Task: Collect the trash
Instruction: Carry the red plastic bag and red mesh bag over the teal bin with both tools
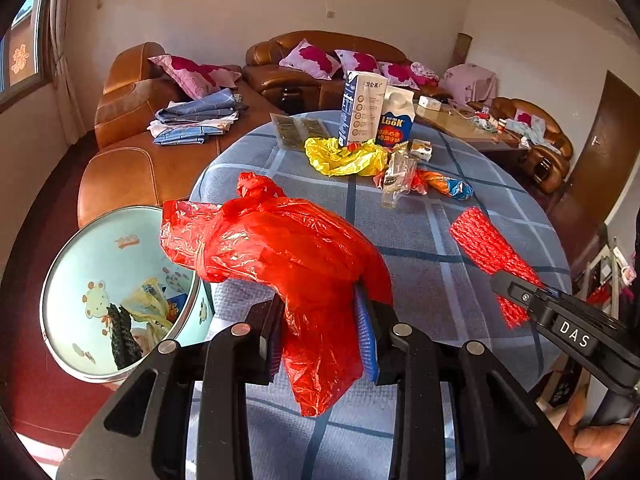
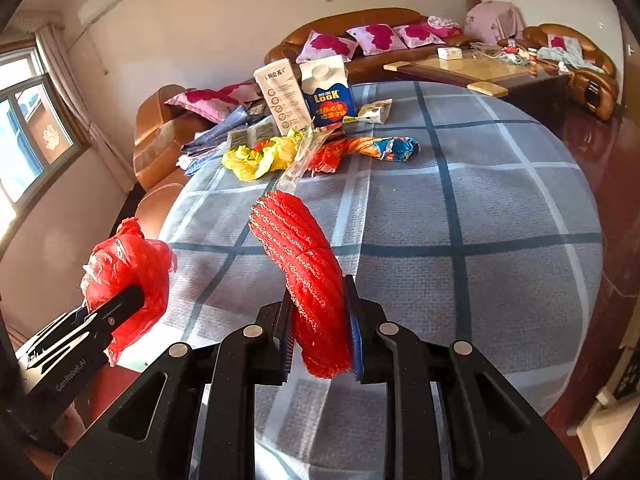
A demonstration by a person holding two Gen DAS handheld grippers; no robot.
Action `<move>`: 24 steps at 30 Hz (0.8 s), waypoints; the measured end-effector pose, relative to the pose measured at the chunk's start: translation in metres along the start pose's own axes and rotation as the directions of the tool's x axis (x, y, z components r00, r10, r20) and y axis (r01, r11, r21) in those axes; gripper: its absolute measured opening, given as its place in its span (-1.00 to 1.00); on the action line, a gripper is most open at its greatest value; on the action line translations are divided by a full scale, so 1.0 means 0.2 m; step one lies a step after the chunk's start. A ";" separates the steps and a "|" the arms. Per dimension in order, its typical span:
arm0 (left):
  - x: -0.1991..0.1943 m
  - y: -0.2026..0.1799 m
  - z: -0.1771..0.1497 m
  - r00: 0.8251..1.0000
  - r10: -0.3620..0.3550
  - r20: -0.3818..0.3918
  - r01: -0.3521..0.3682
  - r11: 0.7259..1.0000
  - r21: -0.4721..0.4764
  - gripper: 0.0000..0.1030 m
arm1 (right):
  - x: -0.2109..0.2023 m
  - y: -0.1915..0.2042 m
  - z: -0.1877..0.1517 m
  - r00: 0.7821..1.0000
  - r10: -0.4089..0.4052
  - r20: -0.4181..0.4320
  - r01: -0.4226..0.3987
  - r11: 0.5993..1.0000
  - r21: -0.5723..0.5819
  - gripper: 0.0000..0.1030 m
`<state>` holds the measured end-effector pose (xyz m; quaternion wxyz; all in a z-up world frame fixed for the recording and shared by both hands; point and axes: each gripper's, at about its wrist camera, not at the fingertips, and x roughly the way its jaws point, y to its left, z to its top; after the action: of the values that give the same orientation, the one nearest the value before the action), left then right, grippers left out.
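Observation:
My left gripper (image 1: 320, 332) is shut on a crumpled red plastic bag (image 1: 276, 248), held above the near left edge of the round table (image 1: 440, 280). The same red plastic bag (image 2: 128, 272) shows at the left of the right wrist view. My right gripper (image 2: 320, 336) is shut on a red foam net sleeve (image 2: 304, 264), which also appears as the red net sleeve (image 1: 486, 248) at the right of the left wrist view. A light-blue bin (image 1: 116, 292) with cartoon print stands on the floor left of the table, with wrappers inside.
At the table's far side lie a yellow bag (image 1: 344, 156), a clear wrapper (image 1: 396, 176), an orange-blue wrapper (image 1: 448, 186), two cartons (image 1: 362, 108), (image 1: 396, 120) and a small box (image 1: 422, 150). Brown sofas (image 1: 132, 136) and a coffee table (image 2: 472, 68) stand behind.

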<state>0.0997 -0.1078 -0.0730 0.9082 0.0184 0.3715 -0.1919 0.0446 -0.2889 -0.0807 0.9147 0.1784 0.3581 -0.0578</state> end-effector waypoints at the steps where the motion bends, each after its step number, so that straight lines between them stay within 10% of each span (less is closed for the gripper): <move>1: -0.01 0.00 0.00 1.000 0.001 0.001 -0.001 1.000 0.000 -0.40 | 0.00 0.00 0.00 1.000 0.001 0.000 -0.001 1.000 0.002 -0.56; 24: -0.14 0.13 -0.05 0.998 0.049 0.036 -0.048 0.999 -0.016 -0.40 | -0.05 0.21 -0.05 0.999 0.042 -0.003 -0.042 0.997 -0.071 -0.56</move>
<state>0.0844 -0.0731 -0.0636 0.9192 0.0169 0.3560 -0.1673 0.0410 -0.2465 -0.0698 0.9211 0.1535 0.3569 -0.0258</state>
